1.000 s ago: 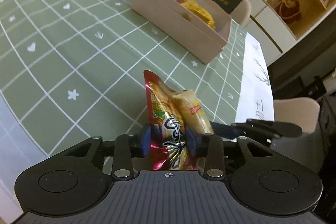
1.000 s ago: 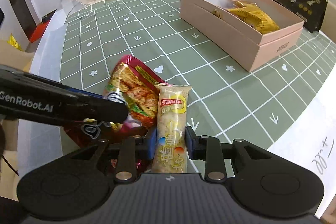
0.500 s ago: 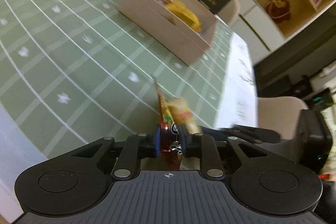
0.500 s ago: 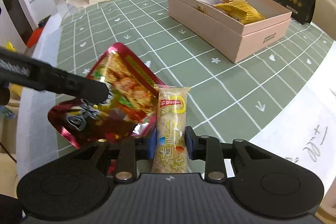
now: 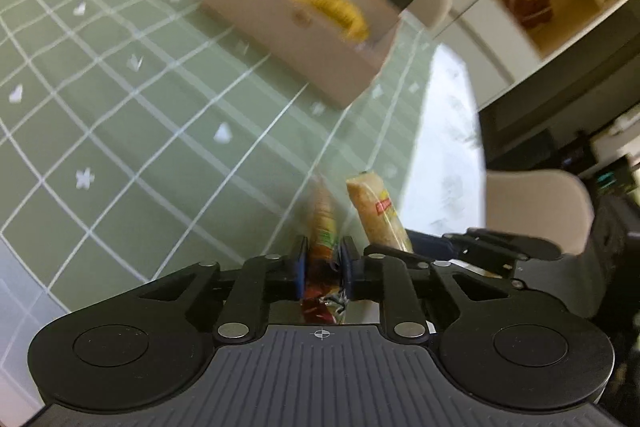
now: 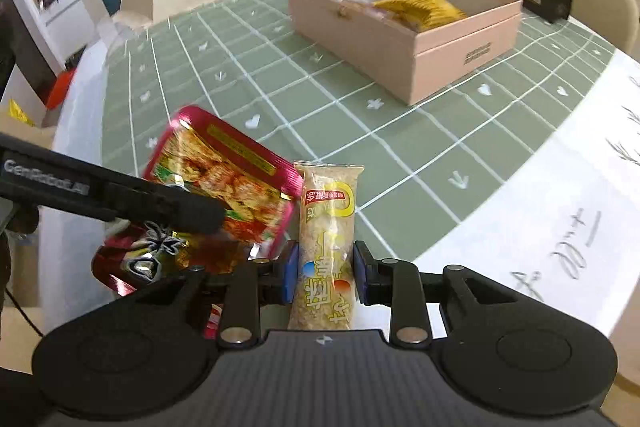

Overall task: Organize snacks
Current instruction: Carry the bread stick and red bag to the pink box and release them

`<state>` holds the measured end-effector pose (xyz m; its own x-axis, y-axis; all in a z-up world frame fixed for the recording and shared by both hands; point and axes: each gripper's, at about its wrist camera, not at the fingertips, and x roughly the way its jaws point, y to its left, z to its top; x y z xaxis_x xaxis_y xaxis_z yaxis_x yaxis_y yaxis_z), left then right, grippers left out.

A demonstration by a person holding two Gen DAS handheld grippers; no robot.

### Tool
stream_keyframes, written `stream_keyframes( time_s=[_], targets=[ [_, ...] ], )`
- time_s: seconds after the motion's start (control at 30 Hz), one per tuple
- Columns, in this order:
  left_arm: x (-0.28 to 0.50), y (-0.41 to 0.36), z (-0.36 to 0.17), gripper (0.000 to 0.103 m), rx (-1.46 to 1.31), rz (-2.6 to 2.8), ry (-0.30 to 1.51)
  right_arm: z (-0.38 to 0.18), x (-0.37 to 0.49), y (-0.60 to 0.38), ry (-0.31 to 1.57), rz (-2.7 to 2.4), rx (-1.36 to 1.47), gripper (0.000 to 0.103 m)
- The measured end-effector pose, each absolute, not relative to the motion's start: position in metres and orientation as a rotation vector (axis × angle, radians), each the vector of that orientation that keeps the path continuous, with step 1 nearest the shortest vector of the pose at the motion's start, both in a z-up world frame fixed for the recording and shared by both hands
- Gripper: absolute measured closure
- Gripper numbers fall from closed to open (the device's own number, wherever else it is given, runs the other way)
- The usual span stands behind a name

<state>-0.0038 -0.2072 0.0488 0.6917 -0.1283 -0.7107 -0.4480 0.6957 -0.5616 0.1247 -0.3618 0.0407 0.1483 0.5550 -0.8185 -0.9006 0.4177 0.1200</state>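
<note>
Transport step, as judged. A red snack pouch [image 6: 224,187] is clamped edge-on in the left hand-held gripper [image 5: 323,267]; a pale snack bar [image 6: 326,251] is clamped in the right hand-held gripper [image 6: 323,275]. Both are held above the counter [image 6: 280,99], short of the open pink box [image 6: 460,39]. Its near wall must be cleared; open room is left inside beside a yellow packet [image 6: 420,7].
</note>
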Motion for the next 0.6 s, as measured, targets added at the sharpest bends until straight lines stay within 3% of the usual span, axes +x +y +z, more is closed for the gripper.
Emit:
stream_keyframes(
  time_s=[0.2,0.33,0.47,0.6],
  targets=[
    [0.012,-0.164,0.124,0.083,-0.812,0.140,0.590,0.101,0.140,-0.378,0.842,1.083,-0.353,0.075],
    [0.064,-0.118,0.171,0.080,-0.824,0.120,0.411,0.138,0.156,-0.381,0.798,1.078,-0.277,0.075],
    [0.131,-0.073,0.150,0.077,-0.806,0.176,0.494,0.150,0.168,-0.376,0.785,1.018,-0.267,0.075],
    [0.113,-0.060,0.130,0.077,-0.800,0.227,0.463,0.145,0.177,-0.379,0.829,0.935,-0.279,0.075]
  ],
)
